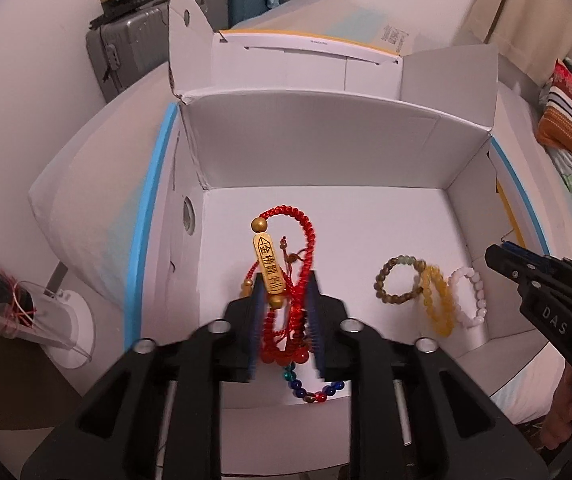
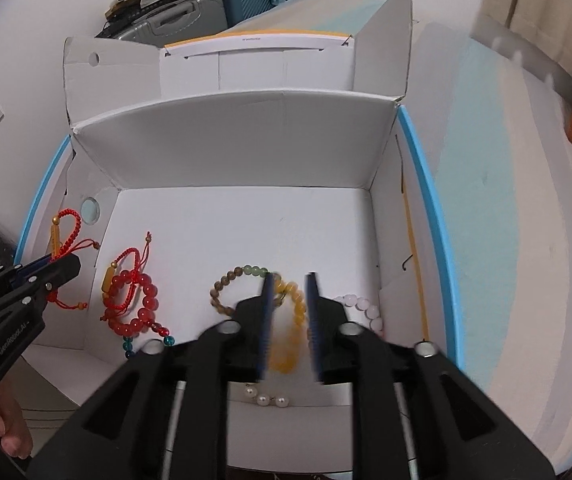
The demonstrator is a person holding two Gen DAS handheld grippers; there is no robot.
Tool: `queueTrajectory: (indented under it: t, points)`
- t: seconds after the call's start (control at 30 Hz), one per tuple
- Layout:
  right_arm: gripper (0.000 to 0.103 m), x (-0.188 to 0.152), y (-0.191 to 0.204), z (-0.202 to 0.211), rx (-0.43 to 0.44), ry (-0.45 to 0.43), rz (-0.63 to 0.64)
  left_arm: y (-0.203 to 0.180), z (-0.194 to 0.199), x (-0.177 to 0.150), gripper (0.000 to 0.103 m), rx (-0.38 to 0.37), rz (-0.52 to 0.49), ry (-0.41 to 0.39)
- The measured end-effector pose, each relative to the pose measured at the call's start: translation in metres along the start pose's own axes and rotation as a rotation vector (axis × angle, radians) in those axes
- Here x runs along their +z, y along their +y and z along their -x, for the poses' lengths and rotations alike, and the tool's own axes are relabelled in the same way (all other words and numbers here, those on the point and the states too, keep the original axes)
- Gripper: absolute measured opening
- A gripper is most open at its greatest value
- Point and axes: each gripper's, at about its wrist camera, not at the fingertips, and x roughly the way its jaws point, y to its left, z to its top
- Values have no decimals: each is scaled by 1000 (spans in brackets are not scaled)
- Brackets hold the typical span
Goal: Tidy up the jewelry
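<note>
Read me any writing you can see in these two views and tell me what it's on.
"DAS": on the side of the right gripper, in the left wrist view.
"GenRobot.AI", roughly; blurred: on the side of the left gripper, in the right wrist view.
Chinese characters engraved on the gold bar charm: too unclear to read.
Small print on the box lid: too small to read.

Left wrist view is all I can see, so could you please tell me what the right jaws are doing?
Observer: The right gripper has its jaws open, straddling the yellow bead bracelet on the floor of the white box.
Operator: Thank you; is anything hidden beneath it?
Observer: A few white pearls lie there, near the front wall.
Operator: And where is my red cord bracelet?
Observer: The left gripper holds the red cord bracelet up by the box's left wall.
</note>
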Motion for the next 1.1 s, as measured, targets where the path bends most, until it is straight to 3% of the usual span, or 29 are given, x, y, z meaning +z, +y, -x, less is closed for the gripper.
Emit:
queueTrajectory:
  t: [0.13, 0.37, 0.5, 0.77, 1.1]
  points:
    - [54, -1, 0, 13, -11, -43, 12, -3, 12, -1, 44, 0, 10, -40]
    - [74, -10, 0, 47, -28, -116, 26, -11, 57, -9, 84, 27, -4, -153]
    - [89, -22, 0, 76, -61, -196, 31, -17, 89, -24, 94, 33, 0, -236]
    - [95, -52, -3, 115, -89, -282, 16, -24, 114, -47, 97, 21, 12, -284]
    - [95, -91, -6, 127, -68, -271, -3, -30, 126, -77, 97, -7, 17, -285]
